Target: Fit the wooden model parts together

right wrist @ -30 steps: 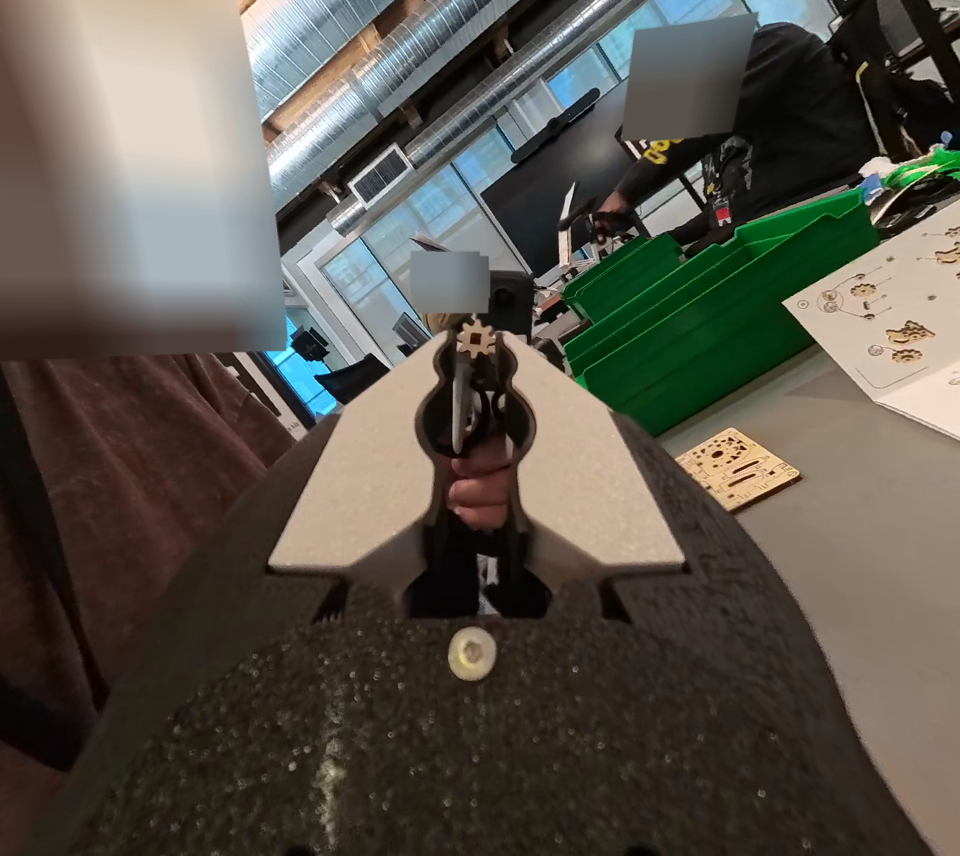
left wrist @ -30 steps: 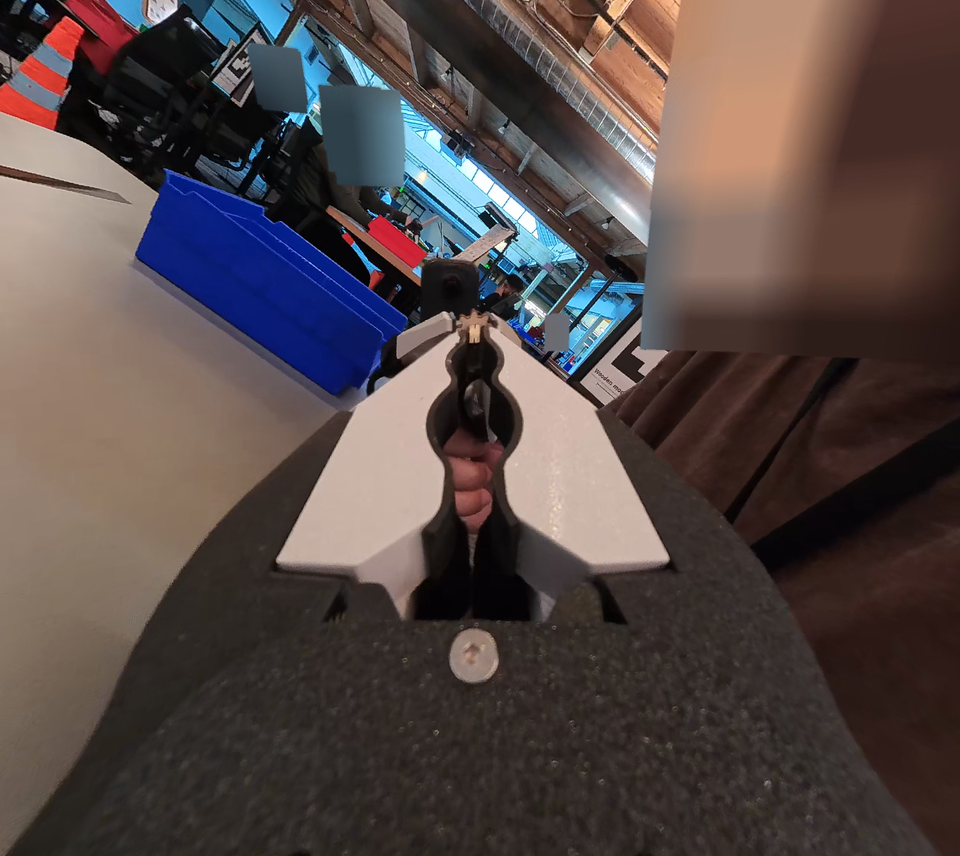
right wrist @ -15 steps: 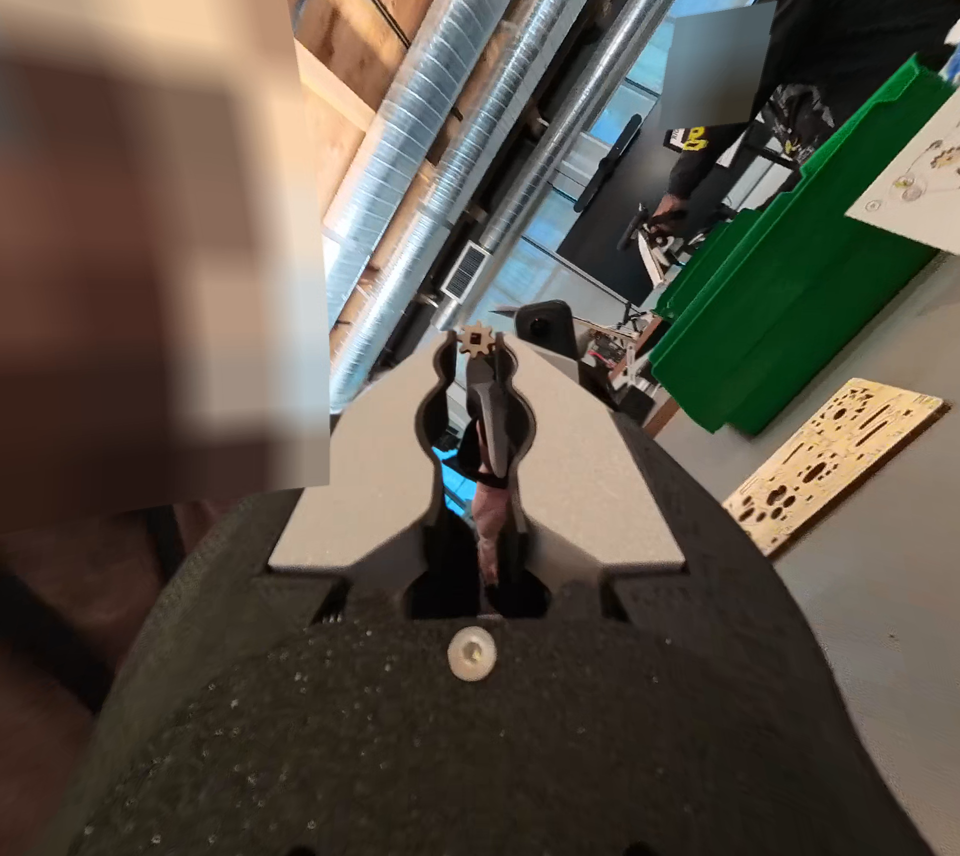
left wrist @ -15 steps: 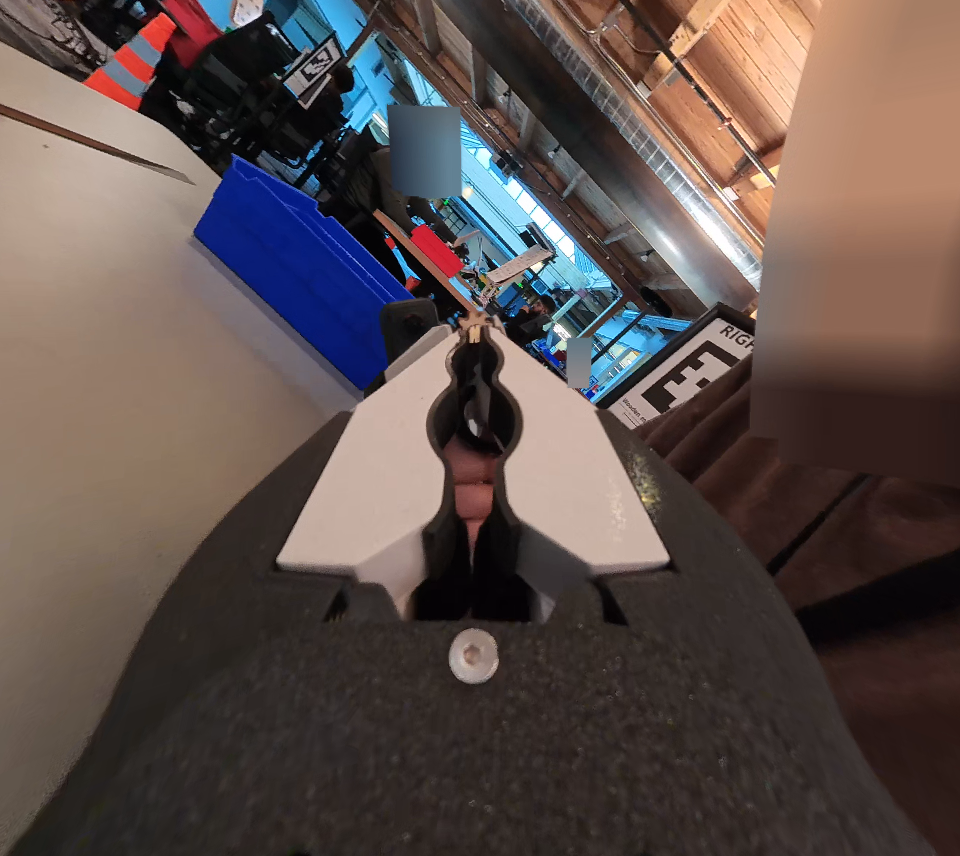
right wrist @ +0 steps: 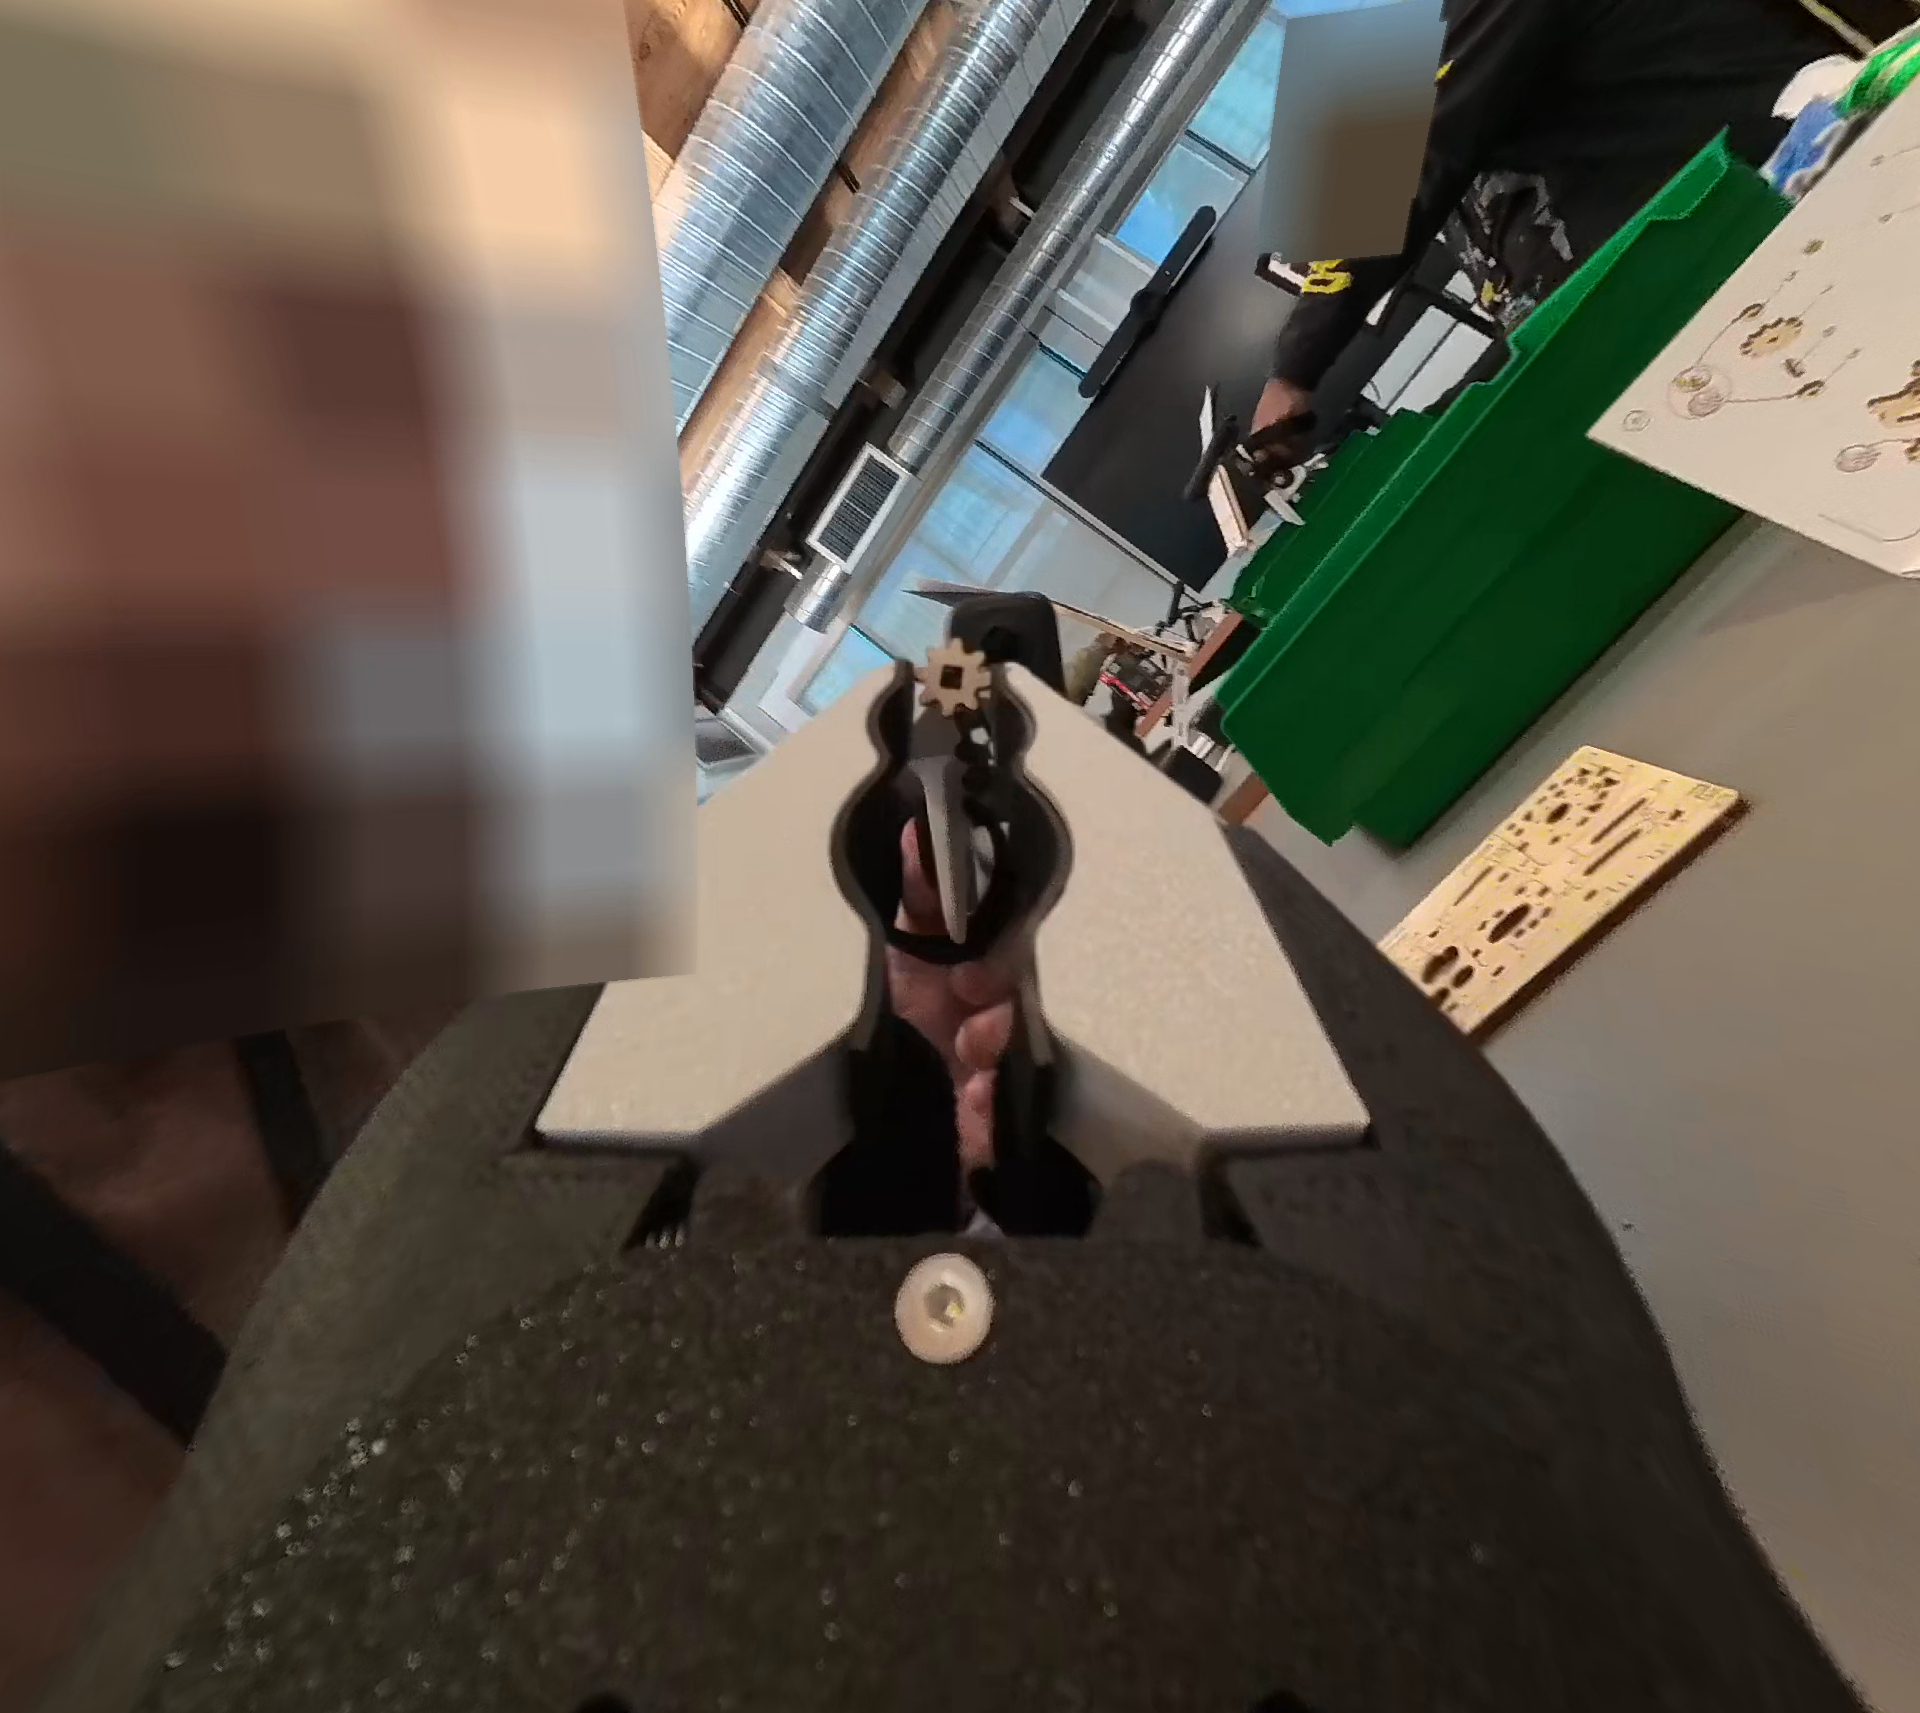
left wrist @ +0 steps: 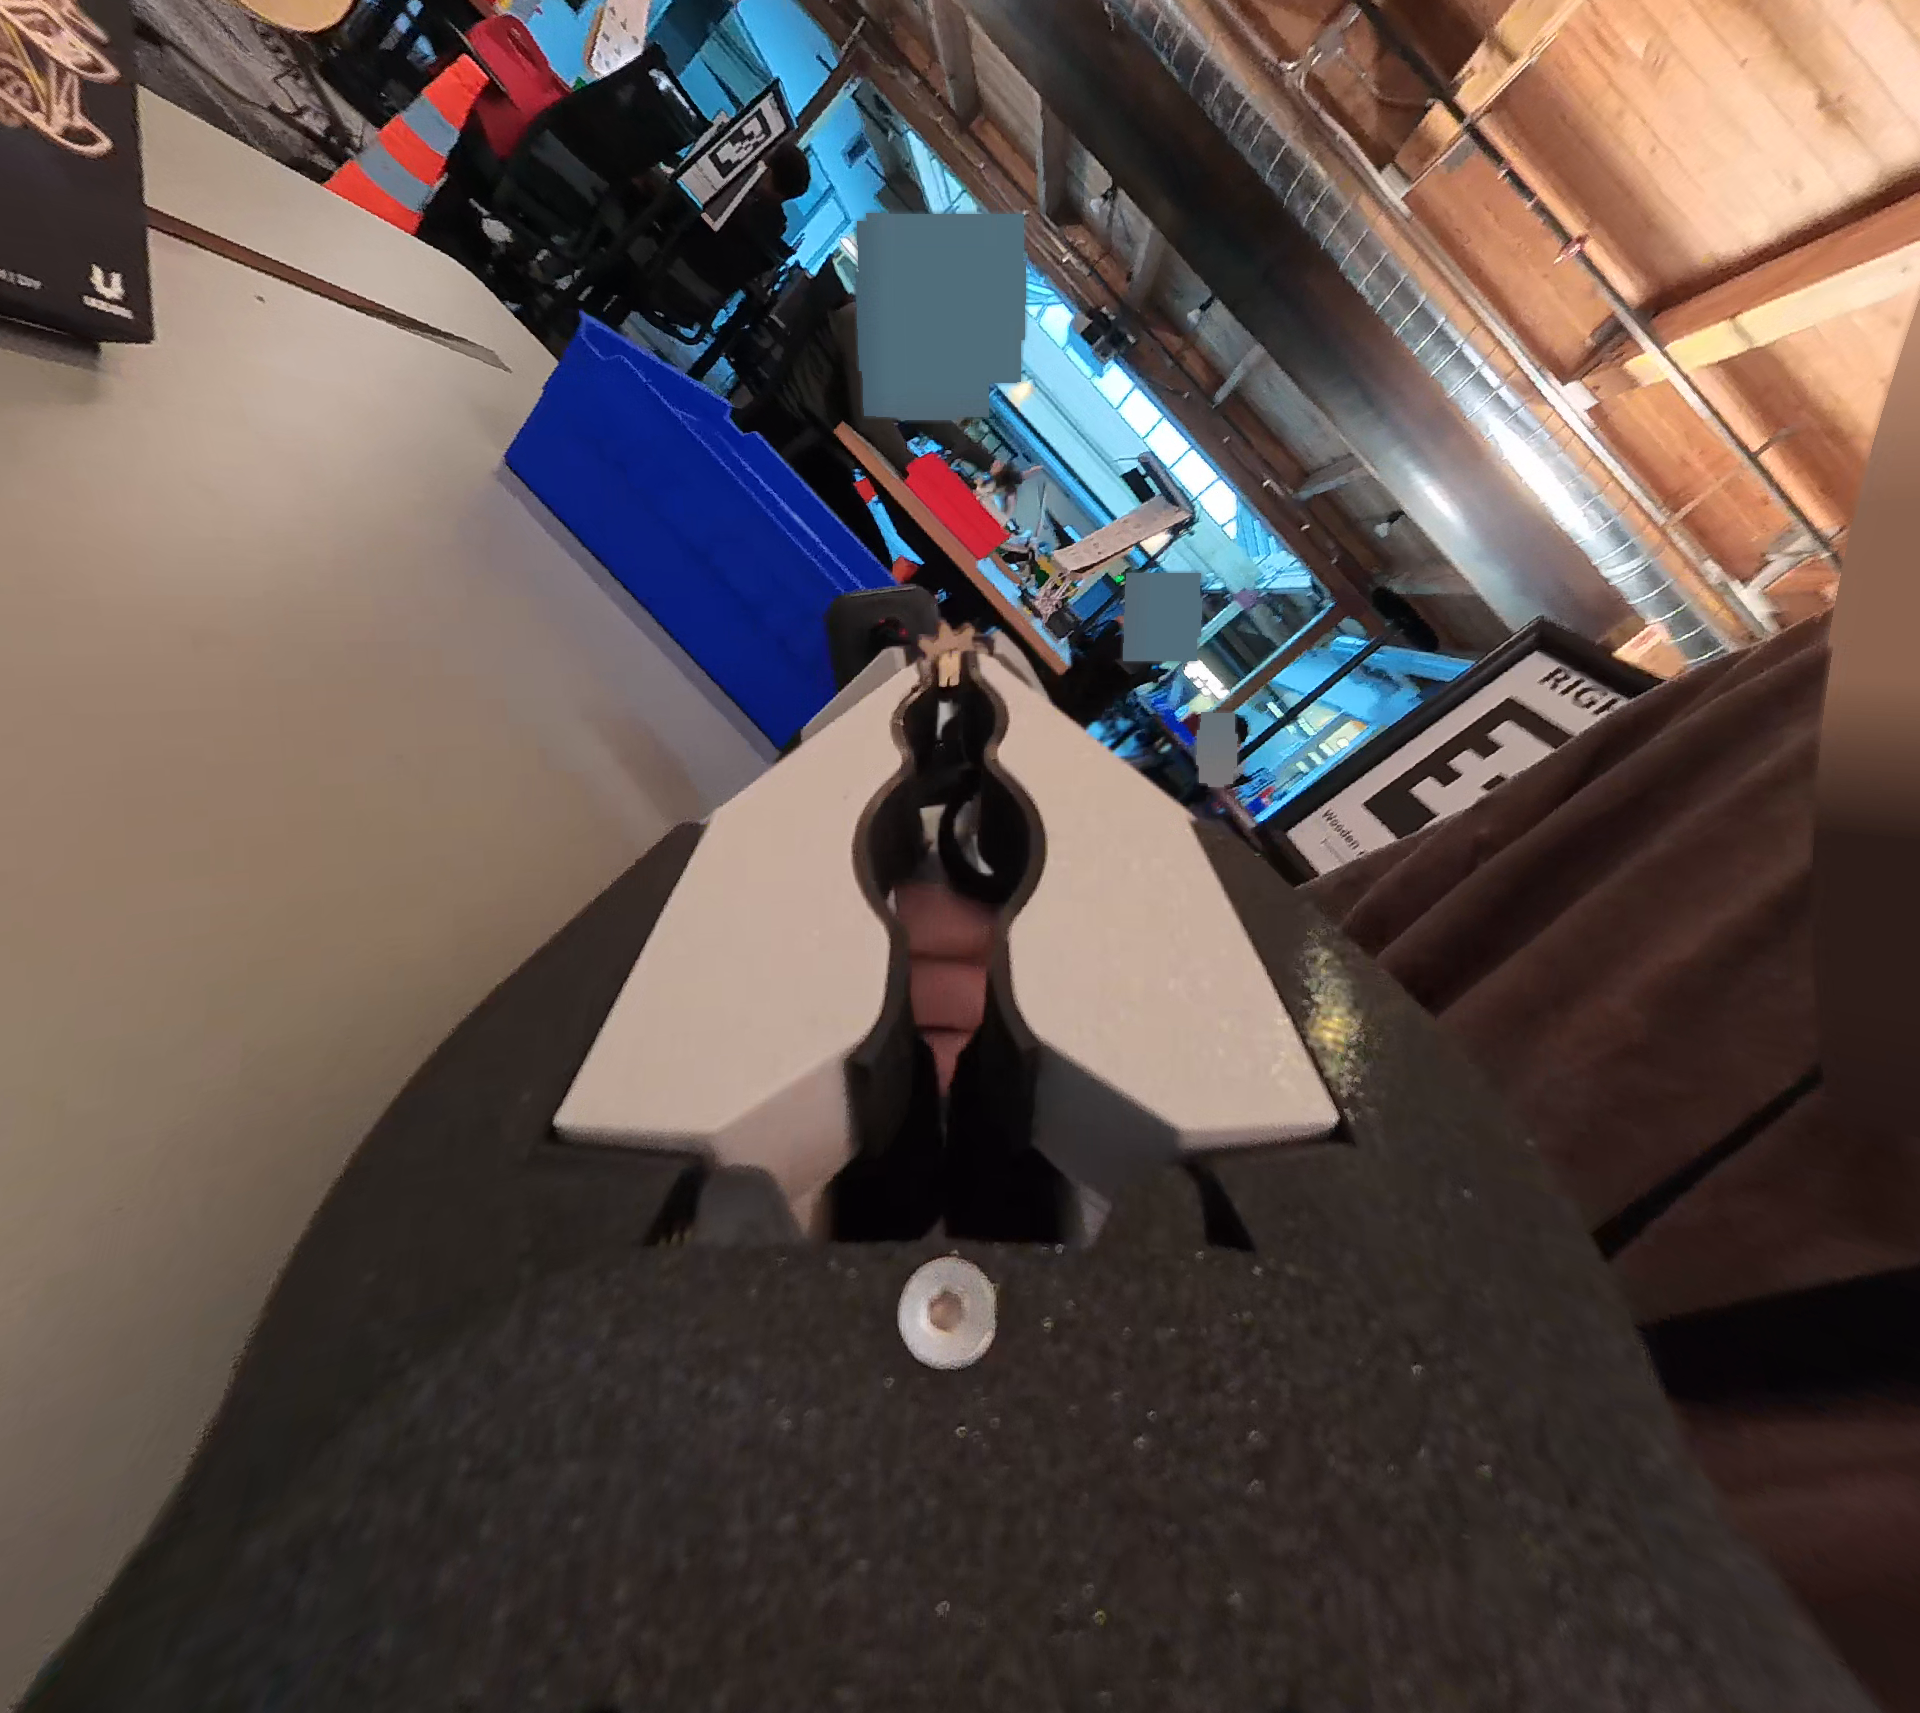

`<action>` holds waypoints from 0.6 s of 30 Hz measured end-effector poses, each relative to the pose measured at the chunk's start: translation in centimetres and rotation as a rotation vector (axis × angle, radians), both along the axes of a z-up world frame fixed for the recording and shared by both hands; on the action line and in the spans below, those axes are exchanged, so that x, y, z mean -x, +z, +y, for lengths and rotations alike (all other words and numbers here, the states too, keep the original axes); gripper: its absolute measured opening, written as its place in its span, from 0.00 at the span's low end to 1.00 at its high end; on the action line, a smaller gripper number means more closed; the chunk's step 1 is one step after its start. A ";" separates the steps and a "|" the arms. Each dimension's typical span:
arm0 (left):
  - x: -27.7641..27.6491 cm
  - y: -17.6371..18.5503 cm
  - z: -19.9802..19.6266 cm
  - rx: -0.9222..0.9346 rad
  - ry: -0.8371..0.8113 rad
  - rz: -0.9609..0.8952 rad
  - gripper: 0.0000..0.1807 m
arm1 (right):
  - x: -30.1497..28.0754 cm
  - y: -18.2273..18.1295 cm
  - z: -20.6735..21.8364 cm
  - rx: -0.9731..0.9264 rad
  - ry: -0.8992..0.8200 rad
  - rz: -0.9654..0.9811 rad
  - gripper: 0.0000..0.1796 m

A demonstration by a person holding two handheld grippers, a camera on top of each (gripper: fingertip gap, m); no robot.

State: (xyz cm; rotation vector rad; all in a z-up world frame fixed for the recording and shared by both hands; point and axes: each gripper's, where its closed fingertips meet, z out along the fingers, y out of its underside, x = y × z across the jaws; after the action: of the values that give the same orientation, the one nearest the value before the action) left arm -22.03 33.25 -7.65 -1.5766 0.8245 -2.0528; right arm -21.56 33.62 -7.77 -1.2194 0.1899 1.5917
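My two grippers are raised off the table and point at each other, tip to tip. In the right wrist view my right gripper (right wrist: 954, 689) is shut on a small wooden gear (right wrist: 954, 676) with a square hole, seen face-on at its tips. The left gripper's black body (right wrist: 1013, 624) sits just behind the gear. In the left wrist view my left gripper (left wrist: 951, 676) is shut on a tiny pale wooden part (left wrist: 951, 655). The right gripper's black body (left wrist: 878, 624) is right behind it. Whether the two parts touch is hidden.
A blue bin (left wrist: 696, 520) stands on the grey table (left wrist: 260, 624), and a black box (left wrist: 52, 53) stands at far left. Green bins (right wrist: 1455, 603), a punched wooden sheet (right wrist: 1558, 884) and an instruction sheet (right wrist: 1787, 333) lie to the right. A brown sleeve (left wrist: 1610, 884) is close by. Less than 4 cm separates the two grippers' tips.
Both grippers have swung and rolled together, so the room has turned in both views. Their tips have stayed together and both stay shut on their parts.
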 end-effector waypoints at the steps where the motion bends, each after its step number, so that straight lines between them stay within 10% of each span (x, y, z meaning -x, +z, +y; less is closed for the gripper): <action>1: 0.0 0.0 0.0 -0.022 0.005 0.006 0.00 | 0.0 0.0 -0.1 -0.009 -0.008 -0.022 0.07; 18: -0.2 -0.2 -0.9 -0.237 0.013 0.074 0.00 | -0.1 -0.1 -0.8 -0.038 0.040 -0.057 0.07</action>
State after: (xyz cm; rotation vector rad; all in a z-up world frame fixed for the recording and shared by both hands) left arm -21.86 32.32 -7.84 -1.5281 1.0393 -1.8207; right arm -21.43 32.80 -7.82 -1.2445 0.0992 1.5862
